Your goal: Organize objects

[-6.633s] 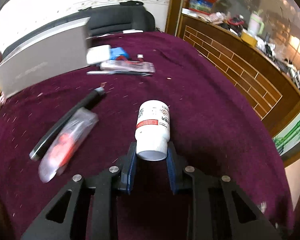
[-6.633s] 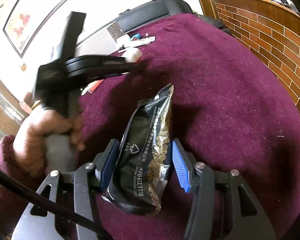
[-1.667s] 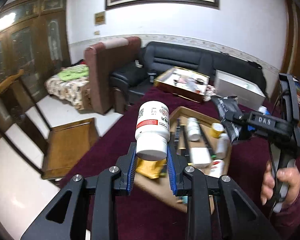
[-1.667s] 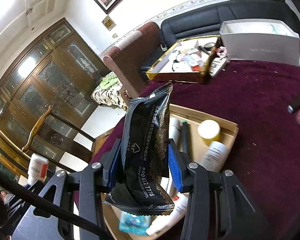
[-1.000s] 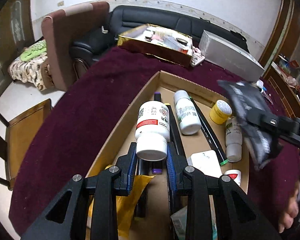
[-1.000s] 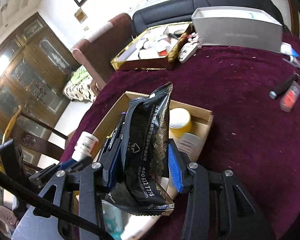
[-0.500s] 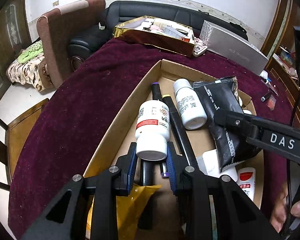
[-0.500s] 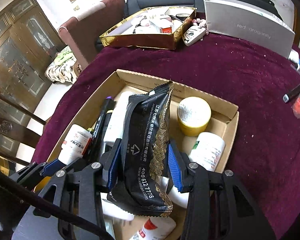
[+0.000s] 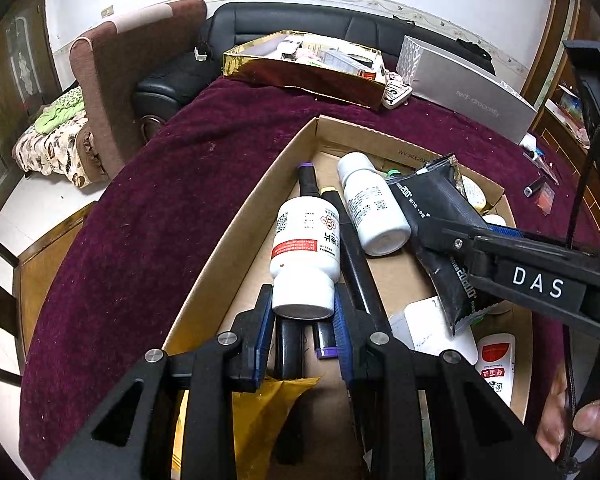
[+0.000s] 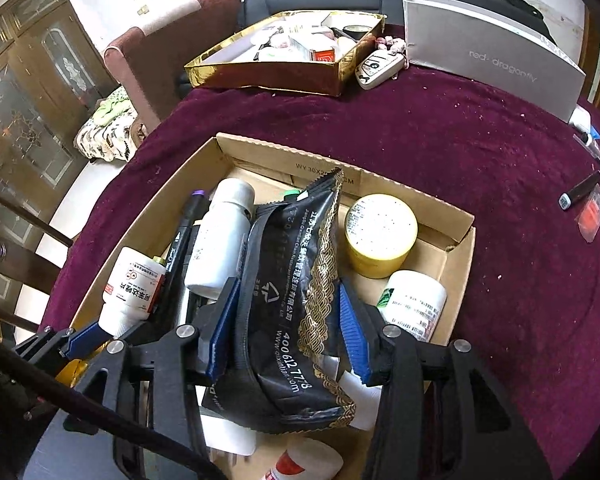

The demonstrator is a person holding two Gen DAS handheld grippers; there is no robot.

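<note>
Left gripper (image 9: 302, 316) clamped on cap end of white pill bottle (image 9: 306, 254), red band on label, blue pads tight against both sides. Bottle held tilted down over left part of cardboard box (image 9: 236, 216), above two black markers (image 9: 356, 264) lying lengthwise on box floor; contact with markers unclear. Yellow packet (image 9: 260, 408) at near end of box, under gripper frame.

Right gripper (image 10: 286, 330) over middle of box, jaws opening, black snack pouch (image 10: 296, 280) with gold trim between them. Left pad looks off pouch, right pad close to its gold edge; contact there unclear. Pouch resting on box contents, top corner pointing toward far wall of box. In left wrist view, same pouch seen beside gripper arm marked DAS, with a hand (image 9: 576, 424) on grip at lower right.

Inside box, around pouch: white bottle (image 10: 220, 244) just left of it, yellow-lidded jar (image 10: 380, 232) right and toward far corner, white bottle with green print (image 10: 414, 304) right, red-and-white tube (image 10: 300, 464) at near edge.

Box sits on maroon tablecloth (image 10: 500, 200). Farther out: gold tray (image 10: 284, 64) full of small items, patterned case (image 10: 380, 66) beside it, grey shoebox (image 10: 492, 56) on right. Small black item and red packet (image 10: 590, 210) well apart at right edge. Black sofa (image 9: 340, 32) beyond table.
</note>
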